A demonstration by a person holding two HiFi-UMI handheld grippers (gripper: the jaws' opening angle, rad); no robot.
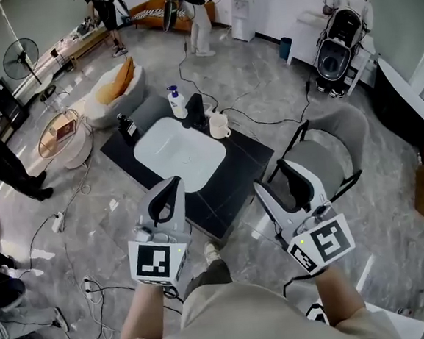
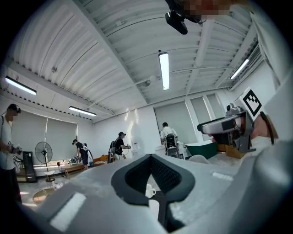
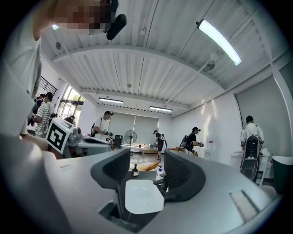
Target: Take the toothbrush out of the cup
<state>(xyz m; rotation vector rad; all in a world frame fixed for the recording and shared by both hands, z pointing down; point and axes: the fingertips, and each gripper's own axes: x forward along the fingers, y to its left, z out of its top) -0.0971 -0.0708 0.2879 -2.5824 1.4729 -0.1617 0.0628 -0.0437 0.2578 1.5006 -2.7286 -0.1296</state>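
A white cup [image 1: 219,125] stands at the far right of a white basin [image 1: 180,154] set in a black table [image 1: 235,178]. A thin stick rises from the cup, too small to name as the toothbrush. Both grippers hover level short of the table's near edge, well away from the cup. My left gripper [image 1: 171,185] has its fingertips together with nothing in them, and the cup [image 2: 150,191] shows through the gap between its bowed fingers. My right gripper [image 1: 286,177] stands open and empty. The right gripper view looks over the basin [image 3: 144,195] between the jaws.
A soap pump bottle [image 1: 177,102], a black tap [image 1: 196,111] and a small dark bottle [image 1: 125,126] stand round the basin. A grey chair [image 1: 328,151] sits right of the table. Cables [image 1: 267,120] trail over the floor. Several people stand at the room's edges.
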